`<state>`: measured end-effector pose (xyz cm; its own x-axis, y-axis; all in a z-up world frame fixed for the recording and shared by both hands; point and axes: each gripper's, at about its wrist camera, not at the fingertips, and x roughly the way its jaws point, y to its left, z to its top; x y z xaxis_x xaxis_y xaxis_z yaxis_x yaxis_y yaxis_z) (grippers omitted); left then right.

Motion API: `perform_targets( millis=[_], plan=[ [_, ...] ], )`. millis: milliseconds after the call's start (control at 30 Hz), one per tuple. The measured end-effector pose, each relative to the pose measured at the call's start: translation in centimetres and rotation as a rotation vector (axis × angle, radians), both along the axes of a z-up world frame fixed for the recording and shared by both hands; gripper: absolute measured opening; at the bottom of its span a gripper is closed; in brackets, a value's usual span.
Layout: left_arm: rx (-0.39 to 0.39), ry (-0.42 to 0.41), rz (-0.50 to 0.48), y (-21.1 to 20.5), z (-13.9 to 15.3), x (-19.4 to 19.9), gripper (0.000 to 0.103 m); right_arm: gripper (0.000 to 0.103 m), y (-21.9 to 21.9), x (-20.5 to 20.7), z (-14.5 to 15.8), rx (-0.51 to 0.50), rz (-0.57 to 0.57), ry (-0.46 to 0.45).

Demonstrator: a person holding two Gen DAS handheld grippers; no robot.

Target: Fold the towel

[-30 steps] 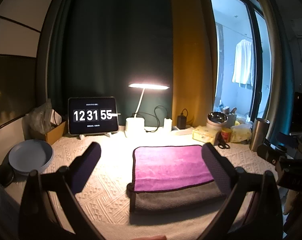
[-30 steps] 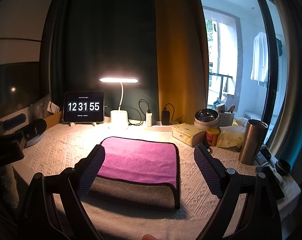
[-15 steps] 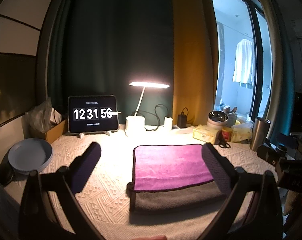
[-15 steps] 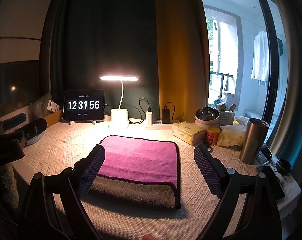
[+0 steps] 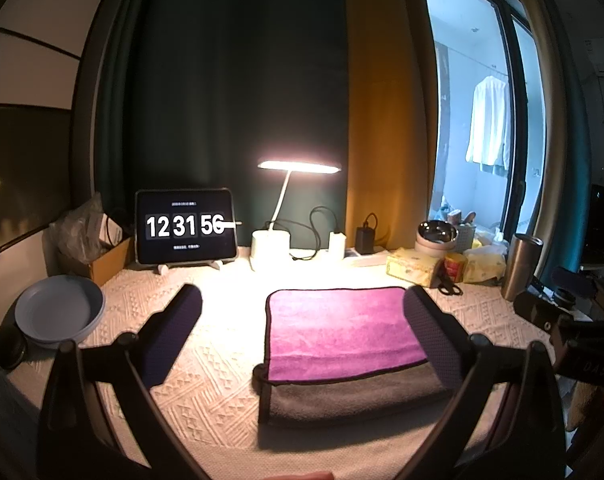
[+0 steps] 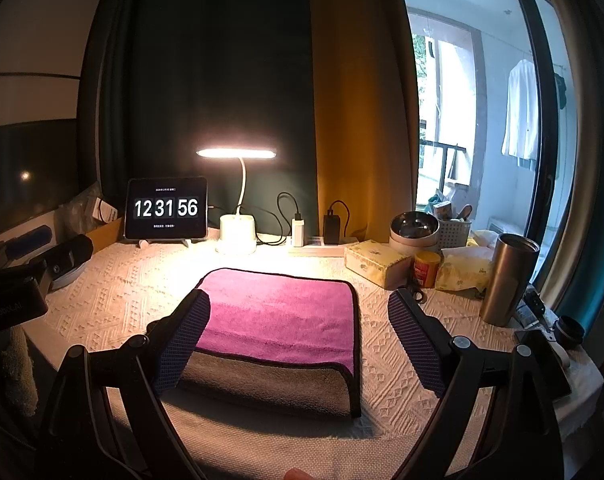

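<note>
A folded towel (image 5: 342,332), purple on top with a grey layer showing at its near edge, lies flat on the white textured tablecloth. It also shows in the right wrist view (image 6: 278,316). My left gripper (image 5: 302,332) is open and empty, held above the table's near side, its right finger over the towel's right edge. My right gripper (image 6: 298,336) is open and empty, its left finger over the towel's left edge. Each gripper shows at the other view's edge: the right one (image 5: 562,320), the left one (image 6: 18,280).
At the back stand a tablet clock (image 5: 186,226), a lit desk lamp (image 5: 271,246) and chargers (image 6: 334,228). A blue plate (image 5: 58,312) lies at the left. At the right are a tissue pack (image 6: 376,262), a bowl (image 6: 414,228), a red can (image 6: 426,268) and a steel tumbler (image 6: 508,280).
Both views have shifted very slightly. The towel lies as before and both grippers stay open. The clock has ticked from 12:31:55 to 12:31:56.
</note>
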<state>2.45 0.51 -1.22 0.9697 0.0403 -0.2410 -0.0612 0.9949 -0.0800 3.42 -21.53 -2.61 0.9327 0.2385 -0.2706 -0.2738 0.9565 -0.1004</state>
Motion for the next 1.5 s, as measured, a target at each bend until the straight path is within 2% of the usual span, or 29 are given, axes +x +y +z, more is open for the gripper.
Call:
perform_targets(
  millis=[1033,1333,1500],
  plan=[
    [-0.001,0.018,0.009,0.2,0.1,1.0,0.101,0.093,-0.1,0.3,-0.1,-0.001,0.000,0.009],
    [-0.007,0.108,0.010,0.5,-1.5,3.6,0.101,0.093,0.0,2.6,-1.5,-0.018,0.001,0.065],
    [-0.027,0.218,0.015,1.3,-3.5,6.0,0.101,0.093,-0.3,5.0,-2.3,-0.030,0.009,0.128]
  ],
)
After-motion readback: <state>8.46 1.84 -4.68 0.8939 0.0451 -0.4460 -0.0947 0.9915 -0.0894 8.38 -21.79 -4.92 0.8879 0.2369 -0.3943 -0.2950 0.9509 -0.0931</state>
